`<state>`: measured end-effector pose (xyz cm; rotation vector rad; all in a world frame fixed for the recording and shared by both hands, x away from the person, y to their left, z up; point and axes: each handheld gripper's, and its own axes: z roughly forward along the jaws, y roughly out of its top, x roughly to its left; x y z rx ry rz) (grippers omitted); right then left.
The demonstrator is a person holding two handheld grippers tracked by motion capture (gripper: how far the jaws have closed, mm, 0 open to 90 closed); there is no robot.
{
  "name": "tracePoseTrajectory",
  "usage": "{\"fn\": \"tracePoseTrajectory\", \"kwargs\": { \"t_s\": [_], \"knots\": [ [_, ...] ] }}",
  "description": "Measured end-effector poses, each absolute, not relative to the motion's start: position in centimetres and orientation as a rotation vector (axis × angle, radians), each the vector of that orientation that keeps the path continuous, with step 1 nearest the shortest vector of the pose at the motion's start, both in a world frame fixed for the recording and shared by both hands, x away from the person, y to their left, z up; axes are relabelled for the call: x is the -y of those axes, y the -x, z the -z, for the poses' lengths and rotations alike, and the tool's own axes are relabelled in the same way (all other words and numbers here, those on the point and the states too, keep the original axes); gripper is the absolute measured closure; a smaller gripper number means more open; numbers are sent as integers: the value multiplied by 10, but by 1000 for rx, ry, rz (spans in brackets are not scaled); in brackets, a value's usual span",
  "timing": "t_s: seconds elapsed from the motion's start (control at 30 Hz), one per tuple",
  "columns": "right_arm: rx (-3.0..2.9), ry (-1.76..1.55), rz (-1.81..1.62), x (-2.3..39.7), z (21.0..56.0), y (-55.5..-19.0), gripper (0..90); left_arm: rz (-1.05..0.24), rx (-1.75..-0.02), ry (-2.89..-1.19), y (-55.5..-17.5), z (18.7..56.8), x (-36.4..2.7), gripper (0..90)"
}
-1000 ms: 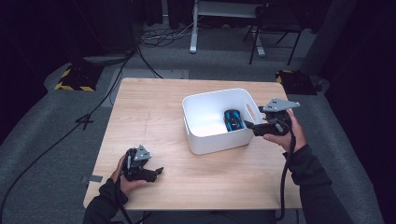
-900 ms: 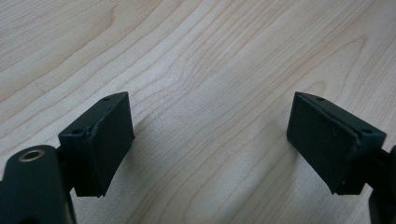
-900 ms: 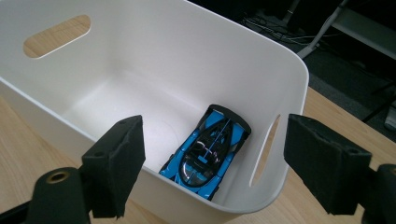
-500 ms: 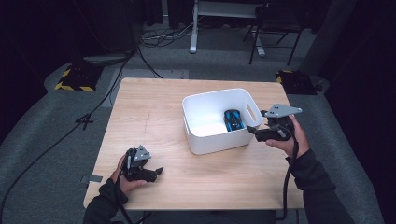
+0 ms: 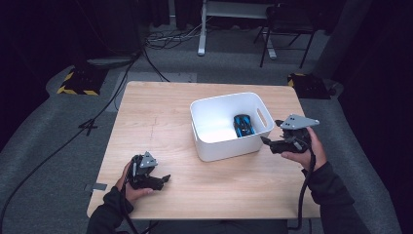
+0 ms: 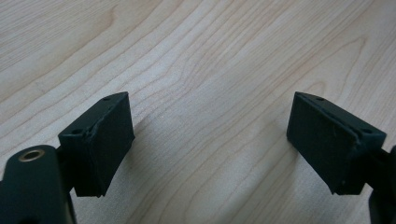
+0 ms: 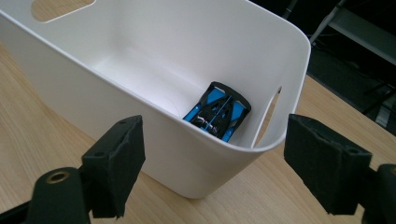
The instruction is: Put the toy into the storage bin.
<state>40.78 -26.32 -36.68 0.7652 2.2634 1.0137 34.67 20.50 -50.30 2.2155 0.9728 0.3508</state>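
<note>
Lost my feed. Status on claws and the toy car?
Both claws open, empty: left claw, right claw. Toy car inside white bin. Nothing in the way.

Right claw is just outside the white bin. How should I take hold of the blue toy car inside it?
Come straight down from above with the right claw and pinch the blue toy car across its narrow width, mid-body. It lies flat on the floor of the white bin, by the handle-slot wall, so those walls probably block a side approach.
</note>
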Motion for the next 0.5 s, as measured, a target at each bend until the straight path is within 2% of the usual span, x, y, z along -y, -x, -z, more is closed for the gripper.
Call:
{"fn": "tracePoseTrajectory", "kwargs": {
  "t_s": [0.5],
  "knots": [
    [-2276,-735,-998,268,375,-393,205,-351,-973,-2215,-347,503,-205,150]
  ]
}}
